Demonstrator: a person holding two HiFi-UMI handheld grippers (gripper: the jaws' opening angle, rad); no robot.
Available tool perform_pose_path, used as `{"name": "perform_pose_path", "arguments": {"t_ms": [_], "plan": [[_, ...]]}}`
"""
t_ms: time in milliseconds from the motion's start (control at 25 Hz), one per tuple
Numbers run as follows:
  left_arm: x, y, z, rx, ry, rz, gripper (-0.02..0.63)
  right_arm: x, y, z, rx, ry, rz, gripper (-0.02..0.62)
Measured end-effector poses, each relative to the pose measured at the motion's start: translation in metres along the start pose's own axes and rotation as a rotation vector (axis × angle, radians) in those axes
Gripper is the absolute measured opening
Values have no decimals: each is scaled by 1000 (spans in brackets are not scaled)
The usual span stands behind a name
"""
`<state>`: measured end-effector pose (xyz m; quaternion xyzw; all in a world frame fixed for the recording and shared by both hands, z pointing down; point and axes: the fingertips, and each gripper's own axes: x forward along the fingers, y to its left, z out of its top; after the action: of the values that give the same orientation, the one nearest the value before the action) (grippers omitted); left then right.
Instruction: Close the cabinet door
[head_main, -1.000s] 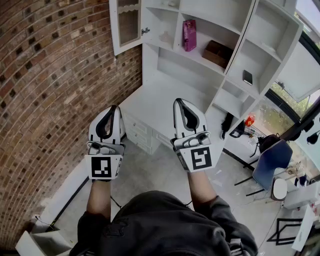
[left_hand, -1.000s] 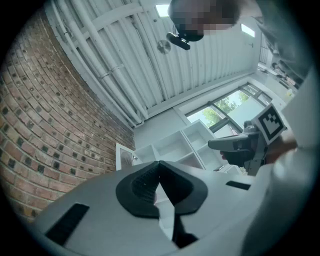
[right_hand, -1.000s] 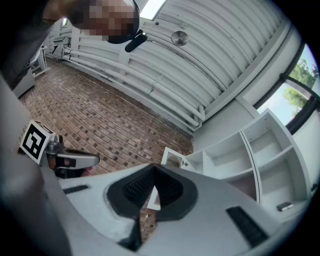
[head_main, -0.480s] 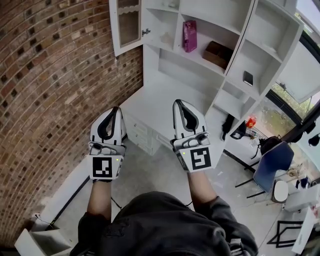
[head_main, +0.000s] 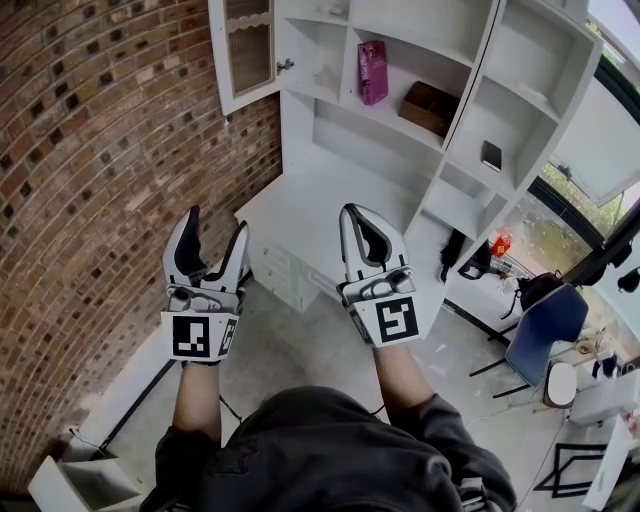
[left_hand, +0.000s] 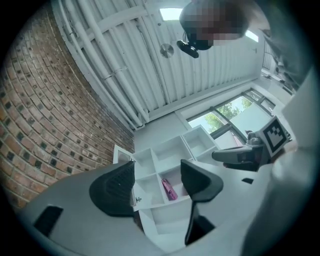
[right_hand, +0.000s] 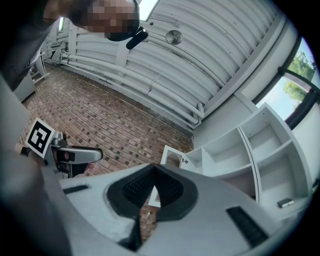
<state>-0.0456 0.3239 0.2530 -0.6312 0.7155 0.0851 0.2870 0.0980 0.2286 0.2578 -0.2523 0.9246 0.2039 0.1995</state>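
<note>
The cabinet door (head_main: 245, 48), white-framed with a glass pane, stands swung open at the upper left corner of the white cabinet (head_main: 400, 140). It is well beyond and above the tips of both pairs of fingers and touched by neither. A small knob (head_main: 287, 63) shows at its edge next to the shelves, and a brick wall (head_main: 90, 160) runs behind it. In the right gripper view the door (right_hand: 172, 158) appears just past the fingertips.

The left gripper (head_main: 218, 222) has just been opening. Its 2 fingers stand wide apart with nothing between them, and through the gap of the left gripper (left_hand: 158, 167) the shelves and a pink package (left_hand: 169, 189) are seen far off. The right gripper (head_main: 357, 212) has its 2 fingers closed together at the tips and holds nothing.

Ahead of the right fingers, the shelves carry the pink package (head_main: 372, 72), a brown box (head_main: 428, 106) and a small dark object (head_main: 491, 155). Below them lies the white surface (head_main: 305, 200), just past both fingertips.
</note>
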Motion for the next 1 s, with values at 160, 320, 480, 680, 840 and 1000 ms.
{"name": "perform_pose_path", "arguments": {"t_ms": [160, 320, 480, 680, 840, 1000], "plan": [[2, -6, -2, 12, 15, 8, 279, -3, -5, 0, 4, -8, 12, 0], [3, -7, -4, 10, 23, 29, 279, -5, -7, 0, 15, -14, 28, 0], [4, -13, -7, 24, 37, 48, 279, -9, -13, -8, 39, -4, 43, 0], [6, -12, -15, 39, 55, 66, 278, -6, -14, -33, 67, 15, 68, 0], [16, 2, -33, 40, 61, 70, 275, 13, -12, -48, 74, 22, 78, 0], [37, 23, -57, 36, 51, 63, 272, 42, -13, -73, 61, 38, 78, 0]]}}
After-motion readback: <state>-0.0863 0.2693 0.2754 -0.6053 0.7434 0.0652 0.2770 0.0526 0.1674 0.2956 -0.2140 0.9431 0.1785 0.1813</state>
